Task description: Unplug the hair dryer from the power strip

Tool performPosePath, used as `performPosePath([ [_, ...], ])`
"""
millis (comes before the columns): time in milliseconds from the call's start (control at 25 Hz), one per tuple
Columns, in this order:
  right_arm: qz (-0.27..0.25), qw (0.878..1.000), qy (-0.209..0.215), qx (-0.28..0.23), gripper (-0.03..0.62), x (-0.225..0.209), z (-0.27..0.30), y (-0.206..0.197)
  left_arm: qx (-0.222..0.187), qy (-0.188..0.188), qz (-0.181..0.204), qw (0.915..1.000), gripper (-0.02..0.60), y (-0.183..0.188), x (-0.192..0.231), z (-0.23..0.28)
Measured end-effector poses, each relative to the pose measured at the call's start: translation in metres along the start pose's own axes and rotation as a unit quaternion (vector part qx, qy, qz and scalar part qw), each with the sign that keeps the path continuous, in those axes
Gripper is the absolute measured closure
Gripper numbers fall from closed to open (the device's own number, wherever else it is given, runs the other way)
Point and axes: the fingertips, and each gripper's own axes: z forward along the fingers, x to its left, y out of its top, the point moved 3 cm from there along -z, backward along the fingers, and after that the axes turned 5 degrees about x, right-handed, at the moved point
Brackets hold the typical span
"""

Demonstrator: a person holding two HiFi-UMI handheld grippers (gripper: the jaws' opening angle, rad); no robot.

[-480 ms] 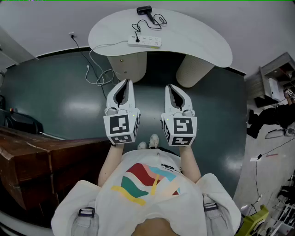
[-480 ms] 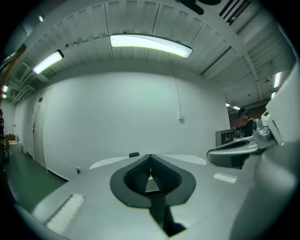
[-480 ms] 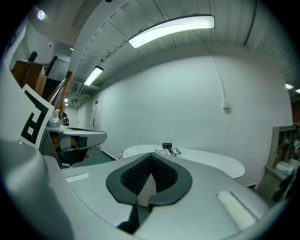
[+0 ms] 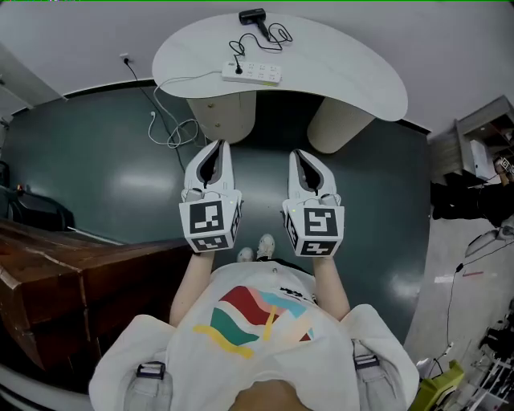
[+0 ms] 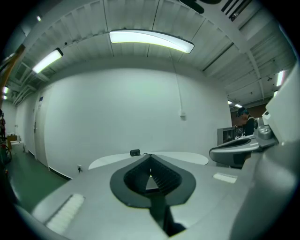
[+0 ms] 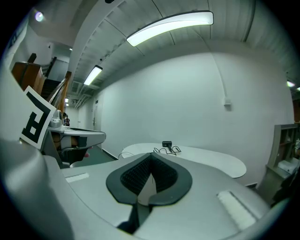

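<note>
Two shut grippers held short of the table, hair dryer plugged in

Both grippers hover side by side over the dark green floor (image 4: 96,168), well short of the white curved table (image 4: 353,72). In its own view, the left gripper (image 4: 218,144) has its ribbed pads pressed together with nothing between them. The right gripper (image 4: 298,152) is closed and empty likewise.

The black hair dryer (image 4: 254,18) lies at the table's far edge. Its black cord (image 4: 241,44) loops toward the near edge, where the black plug (image 4: 238,69) sits in the left end of the white power strip (image 4: 252,74). The strip lies just inside the table's near edge, above the left pedestal (image 4: 225,116). Its white cable (image 4: 173,120) drops off the table's left end and coils on the floor.

Open floor lies between the grippers and the table. A brown wooden counter (image 4: 48,273) closes the side left of the table, and cluttered shelves (image 4: 482,152) stand right of it.

Against half a second earlier, almost nothing differs: grippers, dryer and strip keep their places and the jaws remain closed.
</note>
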Motion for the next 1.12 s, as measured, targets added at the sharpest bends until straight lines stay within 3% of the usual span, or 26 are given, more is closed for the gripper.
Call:
performPosePath([
  [240,0.025,0.999,0.035,-0.014,0.582,-0.013,0.006,0.001,0.008,0.003,0.000,1.0000,0.581,-0.003,-0.008,0.012],
  [400,0.015,0.999,0.050,-0.011,0.582,-0.020,0.011,-0.003,0.010,0.010,-0.001,0.9999,0.581,-0.006,-0.011,0.023],
  [760,0.009,0.999,0.045,-0.015,0.582,-0.044,0.013,-0.007,0.001,0.015,-0.005,0.9999,0.581,-0.004,-0.021,0.039],
  [1120,0.014,0.999,0.026,-0.037,0.582,-0.064,0.032,-0.005,-0.021,-0.007,0.008,0.9997,0.581,0.005,-0.026,0.074],
])
